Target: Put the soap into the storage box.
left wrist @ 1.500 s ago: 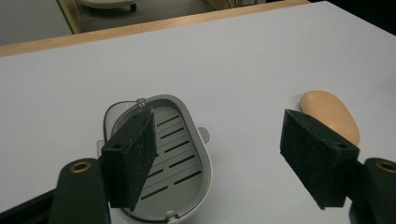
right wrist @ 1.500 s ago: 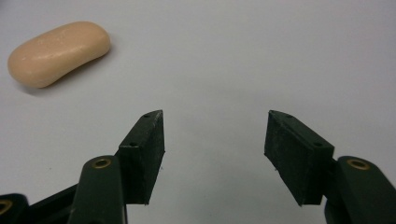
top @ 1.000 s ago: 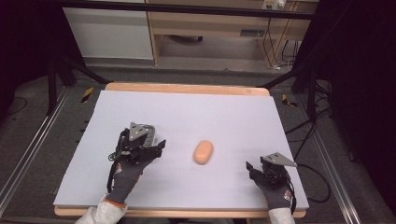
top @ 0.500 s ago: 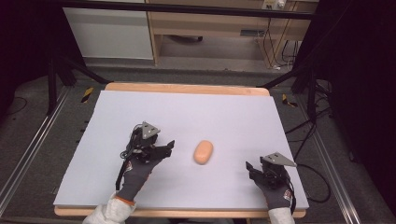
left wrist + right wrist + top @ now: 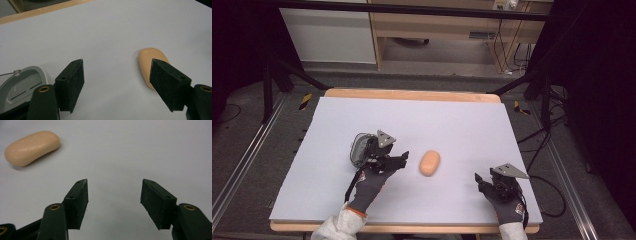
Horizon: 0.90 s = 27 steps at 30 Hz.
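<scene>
While item lies loose mid-table: entries below, as seen.

Item: peach soap bar (image 5: 429,162), oval, smooth, lying flat on the white table top (image 5: 452,125); roughly mid-table, slightly toward the person's side.
Item contact: none. Nothing touches it; bare surface all round.
Why there: prob. set out in the open so either gripper can reach it w/o obstruction; judgement only.
L gripper (image 5: 404,159): held low over table, just left of soap, jaws aimed at it.
L gripper state: spread wide, holding nothing. In left gripper view (image 5: 117,85) one pad (image 5: 72,80) stands over bare table, the other pad (image 5: 167,82) overlaps the near end of the soap (image 5: 150,62) in the picture; cannot tell if it touches. Looks just short.
L gripper alignment: soap sits off to one side of the gap, not centred between the pads; would need a shift sideways before closing (judgement).
L hand: dark glove (image 5: 369,185), white sleeve at the table's near edge.
R gripper (image 5: 479,180): parked near the table's near-right corner, well apart from soap.
R gripper state: released, wide apart, empty. In right gripper view (image 5: 113,195) bare table between the pads; soap (image 5: 32,141) far off at upper left.
Why R idle: prob. waiting while L does the reach; judgement.
Step in hand: approach to soap w/ L gripper, grasp not yet made.
Other: wooden table edge (image 5: 412,94) at far side.
</scene>
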Each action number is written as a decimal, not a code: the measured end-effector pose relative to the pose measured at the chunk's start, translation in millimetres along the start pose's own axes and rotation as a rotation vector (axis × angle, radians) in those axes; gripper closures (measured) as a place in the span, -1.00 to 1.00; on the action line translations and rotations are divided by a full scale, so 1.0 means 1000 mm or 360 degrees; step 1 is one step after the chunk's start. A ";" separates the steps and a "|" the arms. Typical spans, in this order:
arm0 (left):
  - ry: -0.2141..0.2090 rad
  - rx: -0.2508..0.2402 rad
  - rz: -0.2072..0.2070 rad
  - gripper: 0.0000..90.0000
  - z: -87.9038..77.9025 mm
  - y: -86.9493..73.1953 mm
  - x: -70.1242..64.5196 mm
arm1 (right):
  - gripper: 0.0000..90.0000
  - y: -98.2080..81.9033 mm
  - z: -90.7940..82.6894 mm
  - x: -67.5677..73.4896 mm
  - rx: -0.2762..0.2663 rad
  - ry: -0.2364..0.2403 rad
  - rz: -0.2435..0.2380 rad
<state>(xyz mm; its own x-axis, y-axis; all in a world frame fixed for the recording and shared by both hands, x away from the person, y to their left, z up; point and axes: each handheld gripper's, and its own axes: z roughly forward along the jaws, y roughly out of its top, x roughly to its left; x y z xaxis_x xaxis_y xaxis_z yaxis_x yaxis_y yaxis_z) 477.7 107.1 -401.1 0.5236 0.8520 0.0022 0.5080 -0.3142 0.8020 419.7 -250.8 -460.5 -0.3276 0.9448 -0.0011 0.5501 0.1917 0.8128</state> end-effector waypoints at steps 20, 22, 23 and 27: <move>-0.0011 0.0079 0.0035 -0.41 0.025 0.007 -0.018 | -0.11 0.000 0.000 0.001 -0.0003 0.0009 0.0008; -0.0011 0.0085 0.0038 -0.42 0.027 0.007 -0.019 | -0.10 0.000 0.000 0.001 -0.0002 0.0012 0.0011; -0.0013 0.0094 0.0035 -0.42 0.028 0.007 -0.020 | -0.10 0.000 0.000 0.001 -0.0002 0.0013 0.0011; -0.0026 0.0122 0.0044 -0.45 0.033 0.007 -0.023 | -0.08 0.000 0.000 0.001 -0.0004 0.0018 0.0009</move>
<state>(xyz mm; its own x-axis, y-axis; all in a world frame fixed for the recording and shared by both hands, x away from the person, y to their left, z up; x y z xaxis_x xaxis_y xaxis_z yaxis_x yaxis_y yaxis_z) 492.0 70.8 -415.4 0.5487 0.8359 0.0134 0.5437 -0.3690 0.7538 419.5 -249.6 -460.3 -0.3330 0.9429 0.0100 0.5500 0.1856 0.8143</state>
